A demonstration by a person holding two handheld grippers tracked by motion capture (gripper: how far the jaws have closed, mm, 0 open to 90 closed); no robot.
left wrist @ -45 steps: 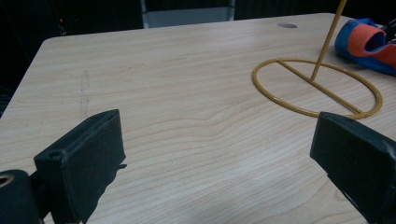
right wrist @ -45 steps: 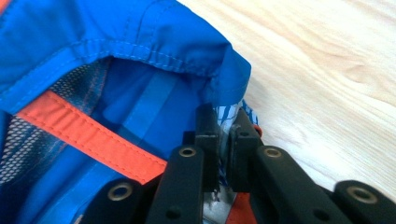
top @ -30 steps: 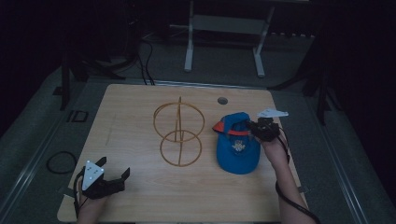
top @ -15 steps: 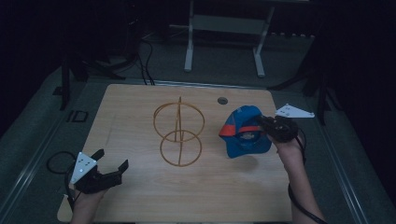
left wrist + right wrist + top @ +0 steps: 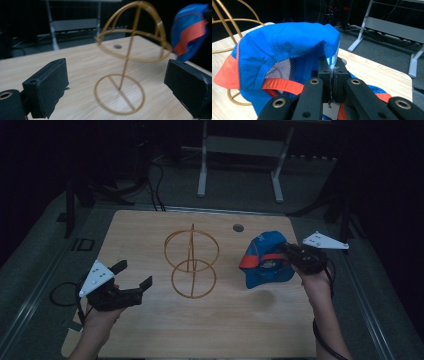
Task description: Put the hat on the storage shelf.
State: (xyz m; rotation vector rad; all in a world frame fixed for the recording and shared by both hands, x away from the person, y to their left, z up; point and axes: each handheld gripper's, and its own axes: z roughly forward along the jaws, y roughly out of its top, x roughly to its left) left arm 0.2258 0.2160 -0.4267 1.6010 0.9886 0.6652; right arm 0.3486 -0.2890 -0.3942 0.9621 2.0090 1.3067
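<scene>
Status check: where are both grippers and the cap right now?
Right gripper shut on blue cap, lifted off table. Left gripper open, empty, facing gold wire stand. Nothing between them.

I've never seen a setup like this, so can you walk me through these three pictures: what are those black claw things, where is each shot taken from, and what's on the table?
There is no robot here. A person holds a hand tool in each hand, each with two black jaws that pinch. The wide picture comes from a camera above the wooden table; the forearms enter from the bottom. The other two come from small cameras riding on the tools, looking along their jaws.

In the middle of the table stands a gold wire hat stand: a ring base, a thin post and a domed cage on top.

The left gripper is open and holds nothing; its camera looks at the stand. The right gripper is shut on the fabric of a blue cap with orange trim, held up above the table to the right of the stand.
</scene>
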